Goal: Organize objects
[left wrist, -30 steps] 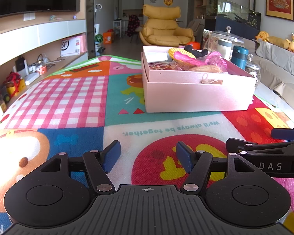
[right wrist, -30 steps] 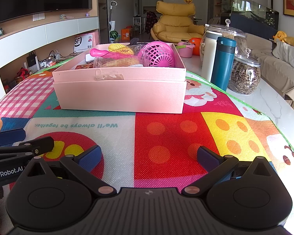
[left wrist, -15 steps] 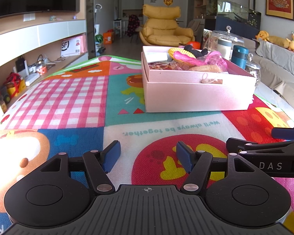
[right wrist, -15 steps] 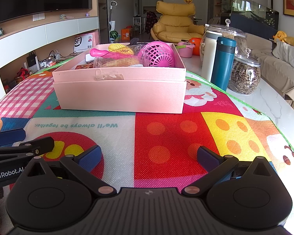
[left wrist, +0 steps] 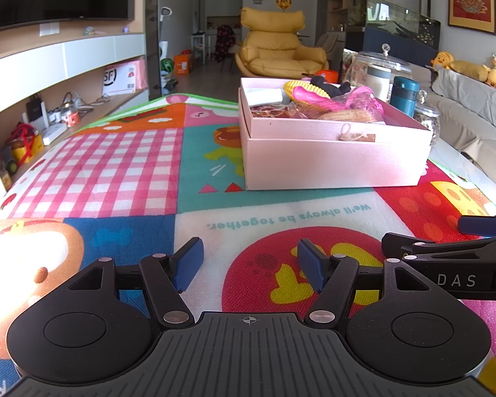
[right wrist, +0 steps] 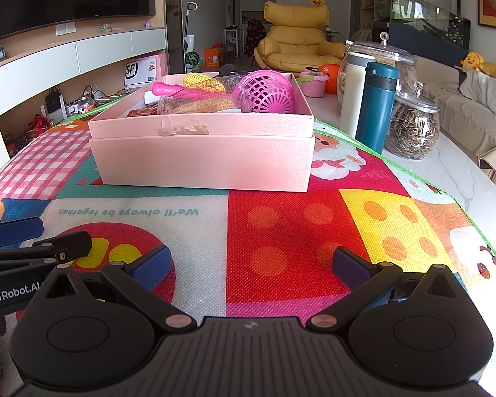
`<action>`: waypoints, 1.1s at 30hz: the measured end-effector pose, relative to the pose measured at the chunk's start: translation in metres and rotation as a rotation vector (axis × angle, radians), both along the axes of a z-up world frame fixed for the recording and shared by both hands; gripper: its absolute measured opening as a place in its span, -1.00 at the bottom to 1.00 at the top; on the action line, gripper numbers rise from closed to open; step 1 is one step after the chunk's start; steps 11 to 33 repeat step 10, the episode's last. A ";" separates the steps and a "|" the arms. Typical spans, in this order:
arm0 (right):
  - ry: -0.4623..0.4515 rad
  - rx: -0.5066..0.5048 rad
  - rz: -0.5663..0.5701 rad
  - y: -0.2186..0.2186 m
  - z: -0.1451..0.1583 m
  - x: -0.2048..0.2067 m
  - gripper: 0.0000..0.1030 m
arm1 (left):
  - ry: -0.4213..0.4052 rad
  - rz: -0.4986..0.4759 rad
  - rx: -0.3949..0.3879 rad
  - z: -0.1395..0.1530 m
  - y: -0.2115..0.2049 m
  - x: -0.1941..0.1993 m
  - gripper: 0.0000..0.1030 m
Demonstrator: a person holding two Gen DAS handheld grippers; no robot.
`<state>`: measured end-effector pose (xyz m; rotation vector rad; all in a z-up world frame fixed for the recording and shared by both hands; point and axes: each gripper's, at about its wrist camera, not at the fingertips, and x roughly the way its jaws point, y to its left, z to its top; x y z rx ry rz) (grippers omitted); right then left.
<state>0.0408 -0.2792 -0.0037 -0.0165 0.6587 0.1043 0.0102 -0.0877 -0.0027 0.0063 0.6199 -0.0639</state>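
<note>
A pink box (left wrist: 330, 162) (right wrist: 205, 162) stands on the colourful play mat (left wrist: 132, 165) (right wrist: 281, 231), ahead of both grippers. It holds a pink mesh basket (right wrist: 268, 94), a yellow toy corn (left wrist: 296, 86), a pink handle (right wrist: 165, 88) and bagged items. My left gripper (left wrist: 249, 264) is open and empty, low over the mat. My right gripper (right wrist: 249, 266) is open wider and empty, beside the left one. Each gripper shows at the edge of the other's view.
A teal flask (right wrist: 377, 106), a white flask (right wrist: 352, 94) and glass jars (right wrist: 413, 129) stand on the marble table right of the box. A small pink cup (right wrist: 310, 82) sits behind. The mat's right edge (right wrist: 463, 211) runs near the table edge.
</note>
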 end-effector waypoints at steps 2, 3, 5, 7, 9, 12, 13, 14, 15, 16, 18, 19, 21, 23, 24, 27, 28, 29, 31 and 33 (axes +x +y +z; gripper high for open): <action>0.000 0.000 0.000 0.000 0.000 0.000 1.00 | 0.000 0.000 0.000 0.000 0.000 0.000 0.35; 0.000 0.000 0.000 0.000 0.000 0.000 1.00 | 0.000 0.000 0.000 0.000 0.000 0.000 0.35; 0.000 0.000 0.000 0.000 0.000 0.000 1.00 | 0.000 0.000 0.000 0.000 0.000 0.000 0.34; 0.000 0.000 0.000 0.000 0.000 0.000 1.00 | 0.000 0.000 -0.002 0.000 0.000 0.000 0.34; 0.000 0.000 0.000 0.000 0.000 0.000 1.00 | 0.000 -0.002 -0.005 0.000 0.000 0.000 0.35; 0.000 0.000 0.000 0.000 0.000 0.000 1.00 | -0.001 -0.002 -0.007 0.000 0.000 0.000 0.35; 0.000 0.000 0.000 0.000 0.000 0.000 1.00 | -0.001 -0.002 -0.007 0.000 0.000 0.000 0.35; 0.000 0.000 0.000 0.000 0.000 0.000 1.00 | -0.001 -0.002 -0.007 0.000 0.000 0.000 0.35; 0.000 0.000 0.000 0.000 0.000 0.000 1.00 | -0.001 -0.002 -0.007 0.000 0.000 0.000 0.35; 0.000 0.000 0.000 0.000 0.000 0.000 1.00 | -0.001 -0.002 -0.007 0.000 0.000 0.000 0.35; 0.000 0.000 0.000 0.000 0.000 0.000 1.00 | -0.001 -0.002 -0.007 0.000 0.000 0.000 0.35; 0.000 0.000 0.000 0.000 0.000 0.000 1.00 | -0.001 -0.002 -0.007 0.000 0.000 0.000 0.35; 0.000 0.000 0.000 0.000 0.000 0.000 1.00 | -0.001 -0.002 -0.007 0.000 0.000 0.000 0.35; 0.000 0.000 0.000 0.000 0.000 0.000 1.00 | -0.001 -0.002 -0.007 0.000 0.000 0.000 0.35; 0.000 0.000 0.000 0.000 0.000 0.000 1.00 | -0.001 -0.002 -0.007 0.000 0.000 0.000 0.35; 0.000 0.000 0.000 0.000 0.000 0.000 1.00 | -0.001 -0.002 -0.007 0.000 0.000 0.000 0.35; 0.000 0.000 0.000 0.000 0.000 0.000 1.00 | -0.001 -0.002 -0.007 0.000 0.000 0.000 0.35; 0.000 0.000 0.000 0.000 0.000 0.000 1.00 | -0.001 -0.002 -0.007 0.000 0.000 0.000 0.35; 0.000 0.000 0.000 0.000 0.000 0.000 1.00 | -0.001 -0.002 -0.007 0.000 0.000 0.000 0.35; 0.000 0.000 0.000 0.000 0.000 0.000 1.00 | -0.001 -0.002 -0.007 0.000 0.000 0.000 0.35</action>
